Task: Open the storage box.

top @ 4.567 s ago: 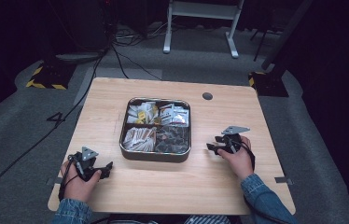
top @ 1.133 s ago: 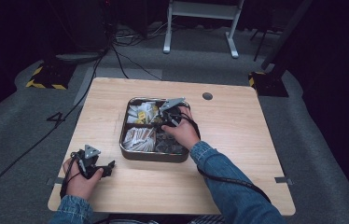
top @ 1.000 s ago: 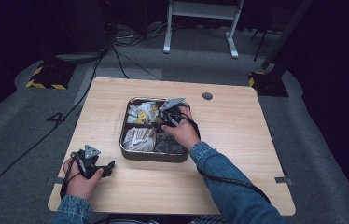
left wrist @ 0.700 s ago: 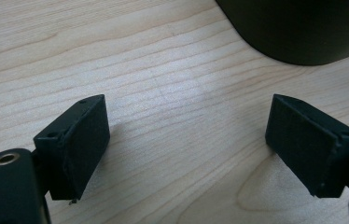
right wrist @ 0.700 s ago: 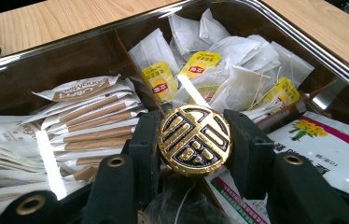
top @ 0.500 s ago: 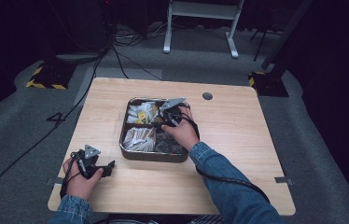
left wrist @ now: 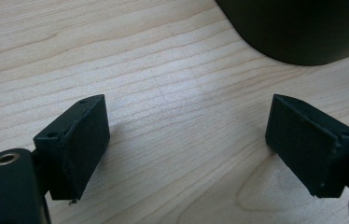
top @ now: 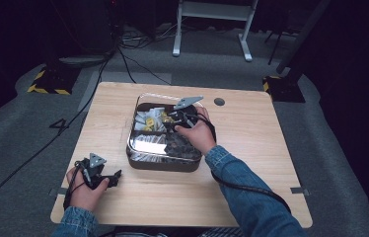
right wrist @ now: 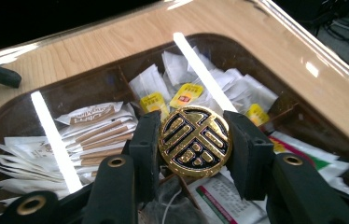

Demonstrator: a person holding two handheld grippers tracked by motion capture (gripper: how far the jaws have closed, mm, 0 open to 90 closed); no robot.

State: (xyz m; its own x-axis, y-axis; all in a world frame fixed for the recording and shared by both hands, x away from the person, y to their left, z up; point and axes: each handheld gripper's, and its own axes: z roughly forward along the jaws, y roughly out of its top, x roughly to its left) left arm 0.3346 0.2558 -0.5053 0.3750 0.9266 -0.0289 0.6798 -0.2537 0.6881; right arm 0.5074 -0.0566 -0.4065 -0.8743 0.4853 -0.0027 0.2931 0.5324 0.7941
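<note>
Over the middle of the table (top: 251, 148), the right gripper (right wrist: 195, 140) is seen clamped on a round gold-and-black knob (right wrist: 195, 142), which is pressed between its two black jaws from either side. That knob belongs to the clear lid (top: 143, 146) of a dark compartmented box (top: 165, 163); whether the lid is raised off the box cannot be told. Beneath the lid, white sachets (right wrist: 28, 156), brown paper sticks (right wrist: 100, 133) and yellow-labelled packets (right wrist: 186, 95) are seen lying in separate compartments. Near the table's front left corner, the left gripper (left wrist: 186, 149) is held low over bare wood, its jaws spread wide apart with nothing between them, and a rounded corner of the box (left wrist: 298, 28) is seen just beyond them.
</note>
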